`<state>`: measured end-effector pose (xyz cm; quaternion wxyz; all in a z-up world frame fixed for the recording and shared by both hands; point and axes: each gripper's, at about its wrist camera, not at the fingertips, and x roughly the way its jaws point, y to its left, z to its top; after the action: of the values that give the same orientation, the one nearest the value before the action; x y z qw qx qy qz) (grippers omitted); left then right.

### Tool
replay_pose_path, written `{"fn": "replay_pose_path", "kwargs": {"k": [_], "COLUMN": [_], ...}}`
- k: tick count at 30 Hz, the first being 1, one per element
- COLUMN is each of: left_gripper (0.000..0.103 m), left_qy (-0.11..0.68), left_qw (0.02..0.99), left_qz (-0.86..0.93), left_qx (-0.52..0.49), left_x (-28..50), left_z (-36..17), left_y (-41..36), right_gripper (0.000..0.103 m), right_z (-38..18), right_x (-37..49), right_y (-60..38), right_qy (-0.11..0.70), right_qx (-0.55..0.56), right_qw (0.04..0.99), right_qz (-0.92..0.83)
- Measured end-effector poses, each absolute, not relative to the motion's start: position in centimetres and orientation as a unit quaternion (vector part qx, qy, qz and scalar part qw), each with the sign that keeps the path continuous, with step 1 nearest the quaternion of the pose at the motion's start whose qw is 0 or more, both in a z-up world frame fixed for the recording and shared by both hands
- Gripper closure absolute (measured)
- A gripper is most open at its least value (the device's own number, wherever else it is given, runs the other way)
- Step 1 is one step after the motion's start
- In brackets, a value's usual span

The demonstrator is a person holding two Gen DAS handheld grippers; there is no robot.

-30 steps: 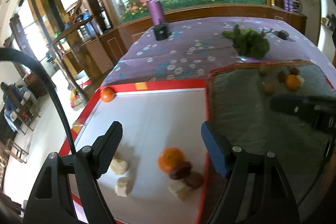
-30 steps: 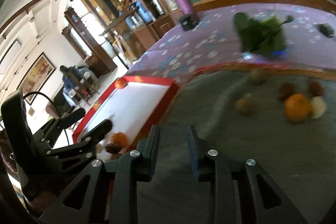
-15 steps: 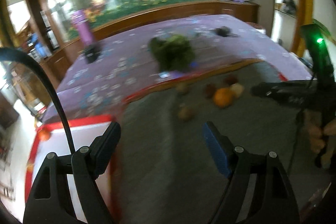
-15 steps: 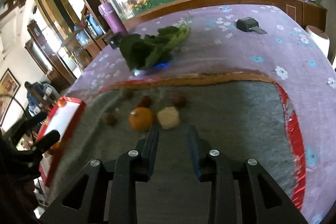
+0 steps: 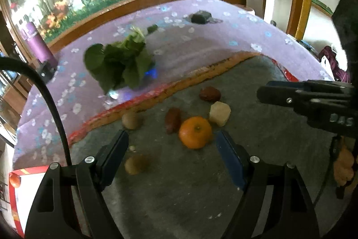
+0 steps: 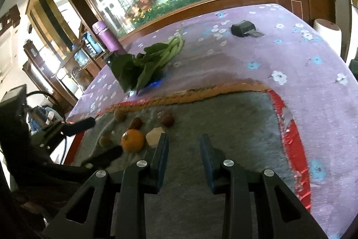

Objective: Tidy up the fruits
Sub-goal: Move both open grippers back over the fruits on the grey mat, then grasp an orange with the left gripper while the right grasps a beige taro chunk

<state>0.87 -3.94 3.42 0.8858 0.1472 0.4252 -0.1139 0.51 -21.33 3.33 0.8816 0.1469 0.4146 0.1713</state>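
Left gripper [image 5: 172, 145]: I see its jaws wide apart, nothing between the pads, just short of the fruit
Right gripper [image 6: 182, 145]: jaws a little apart, empty over the grey mat [image 6: 235, 118]
Orange [image 5: 195, 132]: on the mat, beside a pale chunk [image 5: 220, 113] and a dark red fruit [image 5: 172, 119]
Brown fruits: one [image 5: 132, 119] near the mat's edge, one [image 5: 137, 164] by my left jaw
Greens [image 5: 120, 64]: on the purple cloth [image 5: 223, 33]

Left claw [image 5: 172, 145] swung from the tray, seemingly, toward the orange [image 5: 195, 132].
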Motion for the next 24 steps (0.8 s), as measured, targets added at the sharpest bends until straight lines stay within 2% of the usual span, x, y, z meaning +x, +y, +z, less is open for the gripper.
{"fn": "replay_pose_path", "kwargs": {"k": [7, 9, 12, 13, 14, 16, 17, 24], "left_gripper": [0.024, 0.027, 0.039, 0.048, 0.062, 0.067, 0.072, 0.073], "left_qy": [0.467, 0.468, 0.465, 0.463, 0.459, 0.449, 0.448, 0.456], "left_qw": [0.871, 0.870, 0.872, 0.871, 0.873, 0.876, 0.876, 0.872], "left_qz": [-0.108, -0.109, -0.126, -0.136, -0.141, -0.143, -0.147, -0.161], "left_qx": [0.112, 0.106, 0.092, 0.088, 0.088, 0.103, 0.104, 0.074], "left_x": [2.6, 3.0, 3.4, 3.3, 3.2, 2.7, 2.4, -1.7], "left_z": [1.3, 0.9, 0.8, 0.8, 0.9, 1.0, 1.0, 2.1], "left_y": [-4.4, -4.7, -4.8, -4.8, -4.8, -4.9, -5.0, -2.6], "right_gripper": [0.071, 0.071, 0.071, 0.071, 0.071, 0.071, 0.071, 0.071], "right_z": [3.7, 3.7, 3.7, 3.7, 3.6, 3.5, 3.5, 2.6], "right_x": [0.4, 0.4, 0.5, 0.5, 0.5, 0.5, 0.5, 1.1], "right_y": [-21.9, -22.0, -22.0, -21.9, -21.9, -21.8, -21.7, -19.1], "right_qy": [0.410, 0.409, 0.410, 0.411, 0.412, 0.413, 0.414, 0.444], "right_qx": [0.156, 0.157, 0.153, 0.150, 0.148, 0.144, 0.144, 0.114], "right_qw": [0.883, 0.884, 0.885, 0.885, 0.885, 0.885, 0.885, 0.868], "right_qz": [0.168, 0.165, 0.161, 0.160, 0.160, 0.158, 0.159, 0.192]}}
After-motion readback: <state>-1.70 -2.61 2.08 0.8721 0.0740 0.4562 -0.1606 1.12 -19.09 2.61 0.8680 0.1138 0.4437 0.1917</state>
